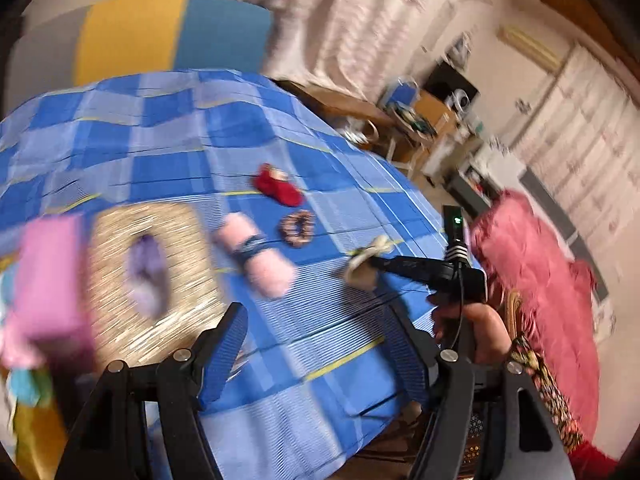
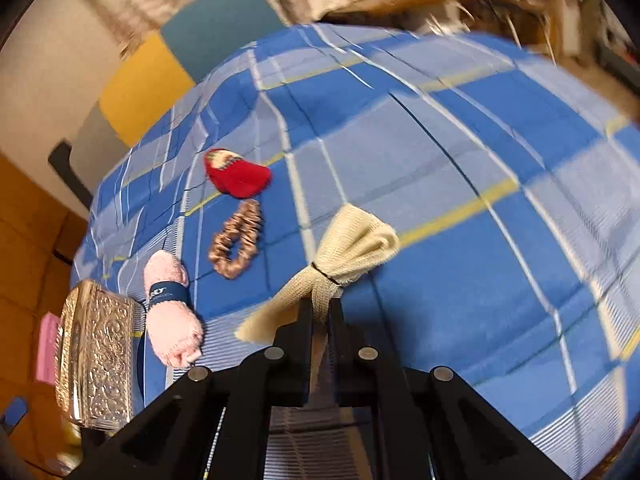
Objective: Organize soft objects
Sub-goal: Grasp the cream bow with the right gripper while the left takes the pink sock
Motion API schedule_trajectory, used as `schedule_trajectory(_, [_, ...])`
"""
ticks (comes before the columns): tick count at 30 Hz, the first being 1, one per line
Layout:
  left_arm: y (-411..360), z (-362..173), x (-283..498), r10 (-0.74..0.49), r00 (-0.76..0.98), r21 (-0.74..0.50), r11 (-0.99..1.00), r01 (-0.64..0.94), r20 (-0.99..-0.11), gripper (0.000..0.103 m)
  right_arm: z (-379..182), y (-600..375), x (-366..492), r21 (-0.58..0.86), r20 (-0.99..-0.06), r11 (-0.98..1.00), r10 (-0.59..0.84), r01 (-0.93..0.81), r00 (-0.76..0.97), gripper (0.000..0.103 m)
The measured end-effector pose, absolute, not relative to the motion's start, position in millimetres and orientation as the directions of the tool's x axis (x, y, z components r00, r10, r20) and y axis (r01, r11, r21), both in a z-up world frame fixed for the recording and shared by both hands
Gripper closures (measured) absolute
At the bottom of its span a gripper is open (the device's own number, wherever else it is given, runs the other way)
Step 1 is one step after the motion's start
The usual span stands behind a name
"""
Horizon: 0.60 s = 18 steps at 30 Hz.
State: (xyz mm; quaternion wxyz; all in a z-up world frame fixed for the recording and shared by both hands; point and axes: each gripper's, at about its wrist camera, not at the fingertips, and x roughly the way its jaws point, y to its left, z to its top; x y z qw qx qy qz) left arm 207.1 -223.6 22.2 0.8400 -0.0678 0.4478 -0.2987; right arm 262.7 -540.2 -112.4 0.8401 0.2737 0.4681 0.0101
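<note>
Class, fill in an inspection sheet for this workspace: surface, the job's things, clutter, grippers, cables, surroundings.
Surface: blue checked cloth covering the table.
Job's things: cream cloth bundle tied with a band; pink rolled towel with a blue band; brown scrunchie; red knitted piece; a purple soft item lies inside the gold tray.
Clutter: pink box beside the tray, blurred.
Grippers: right gripper shut on the cream cloth bundle; left gripper open, nothing between its jaws.
Cables: a thin black cable runs along the right gripper.
Surroundings: yellow and blue panels, curtain, cluttered shelves, blurred.
</note>
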Motion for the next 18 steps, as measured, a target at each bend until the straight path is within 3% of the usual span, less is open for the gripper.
schedule_trajectory(3, [-271, 5, 239, -0.504, 0.404, -0.325, 0.84, 0.436, -0.763, 0.031, -107, -538, 265, 0.52, -0.748, 0.827, 0.322, 0.212, 0.581, 0.096])
schedule_trajectory(8, [-321, -53, 295, -0.203, 0.402, -0.07, 0.944, 0.323, -0.893, 0.031, -96, -534, 263, 0.499, -0.745, 0.844, 0.302, 0.197, 0.595, 0.096])
schedule_trajectory(11, [-329, -85, 319, -0.102, 0.36, -0.009, 0.968, 0.251, -0.928, 0.031, -97, -539, 264, 0.516, -0.745, 0.828, 0.308, 0.219, 0.592, 0.096])
schedule_trajectory(15, [-337, -116, 336, -0.012, 0.331, 0.066, 0.972, 0.225, -0.944, 0.031, -97, -543, 264, 0.529, -0.742, 0.815, 0.308, 0.237, 0.596, 0.096])
schedule_trajectory(18, [-336, -125, 340, -0.07, 0.325, 0.001, 0.977, 0.214, -0.943, 0.033, -96, -546, 262, 0.543, -0.732, 0.805, 0.314, 0.239, 0.604, 0.096])
